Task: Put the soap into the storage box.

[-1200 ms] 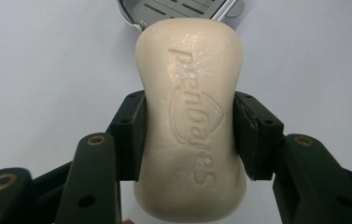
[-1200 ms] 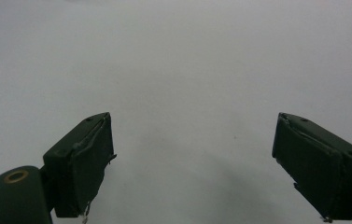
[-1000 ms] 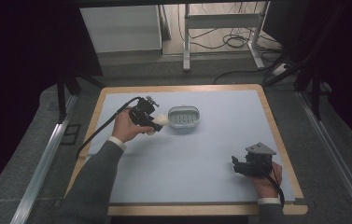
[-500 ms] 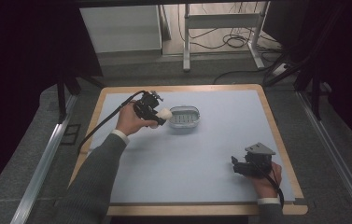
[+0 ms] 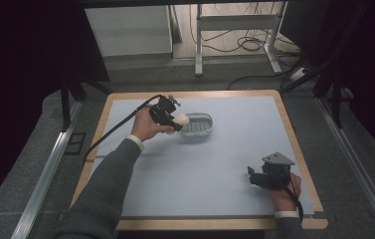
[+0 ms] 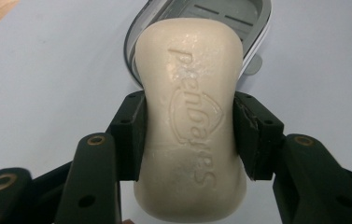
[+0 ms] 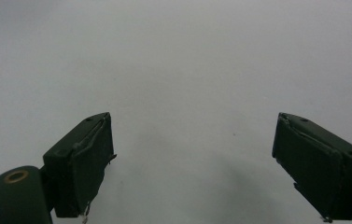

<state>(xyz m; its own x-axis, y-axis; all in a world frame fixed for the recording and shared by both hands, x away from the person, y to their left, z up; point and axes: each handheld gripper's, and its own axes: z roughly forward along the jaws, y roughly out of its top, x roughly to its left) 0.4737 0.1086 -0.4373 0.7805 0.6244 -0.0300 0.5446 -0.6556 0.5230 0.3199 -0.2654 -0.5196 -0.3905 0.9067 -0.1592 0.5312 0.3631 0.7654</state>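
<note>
the bar of soap [image 6: 191, 130] hangs above the pale mat [image 5: 225, 159] at the left rim of the soap dish [image 5: 198, 125], far and left of centre, clamped across its width in the left gripper [image 5: 171, 119], so the carry to the dish looks nearly done. the next move, i judge, calls for bringing the bar over the slotted tray (it overlaps the rim) and lowering before letting go. the right gripper [image 7: 197, 163] rests near right, jaws wide apart, holding nothing.
</note>
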